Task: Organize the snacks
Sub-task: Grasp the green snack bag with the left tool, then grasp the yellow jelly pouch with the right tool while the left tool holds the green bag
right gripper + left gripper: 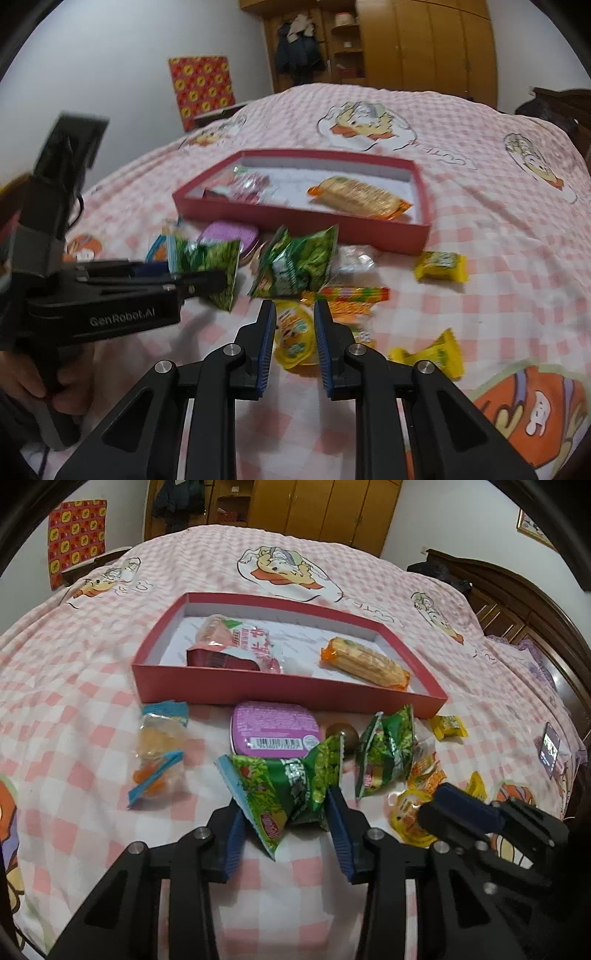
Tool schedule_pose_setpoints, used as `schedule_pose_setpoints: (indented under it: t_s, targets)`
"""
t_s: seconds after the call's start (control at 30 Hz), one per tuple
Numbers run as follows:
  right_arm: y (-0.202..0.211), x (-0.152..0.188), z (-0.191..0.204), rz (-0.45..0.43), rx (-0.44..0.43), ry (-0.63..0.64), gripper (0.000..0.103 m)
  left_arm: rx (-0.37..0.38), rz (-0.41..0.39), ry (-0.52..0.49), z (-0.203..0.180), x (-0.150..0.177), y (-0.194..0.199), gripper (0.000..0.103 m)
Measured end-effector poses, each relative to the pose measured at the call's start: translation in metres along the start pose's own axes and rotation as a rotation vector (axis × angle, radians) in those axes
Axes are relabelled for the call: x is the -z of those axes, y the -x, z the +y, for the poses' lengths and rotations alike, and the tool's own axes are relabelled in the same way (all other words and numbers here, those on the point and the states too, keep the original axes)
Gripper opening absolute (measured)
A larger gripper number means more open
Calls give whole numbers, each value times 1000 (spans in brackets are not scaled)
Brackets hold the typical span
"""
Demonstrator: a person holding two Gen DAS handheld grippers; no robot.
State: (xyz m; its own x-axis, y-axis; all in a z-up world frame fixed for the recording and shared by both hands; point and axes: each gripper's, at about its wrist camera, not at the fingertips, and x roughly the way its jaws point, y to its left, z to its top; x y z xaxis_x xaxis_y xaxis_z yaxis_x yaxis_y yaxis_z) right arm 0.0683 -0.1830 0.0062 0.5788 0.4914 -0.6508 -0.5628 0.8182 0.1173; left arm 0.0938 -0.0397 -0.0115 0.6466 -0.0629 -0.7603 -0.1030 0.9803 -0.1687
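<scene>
A red shallow box [258, 692] [295, 216] lies on the bed with a cracker pack [365, 662] [360, 195] and pink-red packets [236, 646] inside. My left gripper [286, 812] is shut on a green snack bag [291, 786] [207, 266], held just above the bedspread in front of the box. My right gripper [294, 332] has its fingers closed around a yellow jelly cup [293, 338] [410, 812] on the bed. A second green bag [384, 753] [295, 266] lies nearby.
Loose snacks lie in front of the box: a purple tin [273, 729], a brown round piece [343, 736], clear candy packets [159, 753], yellow candies [439, 266] [432, 352] and orange wrappers [351, 299]. A phone [550, 747] lies at the right. A wooden headboard [517, 605] borders the bed.
</scene>
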Motion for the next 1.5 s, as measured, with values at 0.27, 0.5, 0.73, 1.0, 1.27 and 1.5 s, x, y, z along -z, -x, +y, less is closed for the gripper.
schedule_pose_setpoints:
  t_s: [0.27,0.5,0.73,1.0,1.27,1.5]
  targets:
    - [-23,6,10,73,11,52,35,-6,-21,-9,-2,12,8,41]
    - [-28,7,16,87,35,79,38,-25,-37,-30,-6,17,10,41]
    - [-31,9,17,96,39,91,35,-16,-44,-24,-3,18,9,41]
    - [-3,8,3,-52,-19,7,22,-9,-64,-32,-3,20,10,41]
    - [-4,7,6,-49,-23,10,22,-3,-71,-31,-4,21,12,41]
    - [-4,7,-1,-56,-32,-19,22,-14,-75,-45,-6,22,12,41]
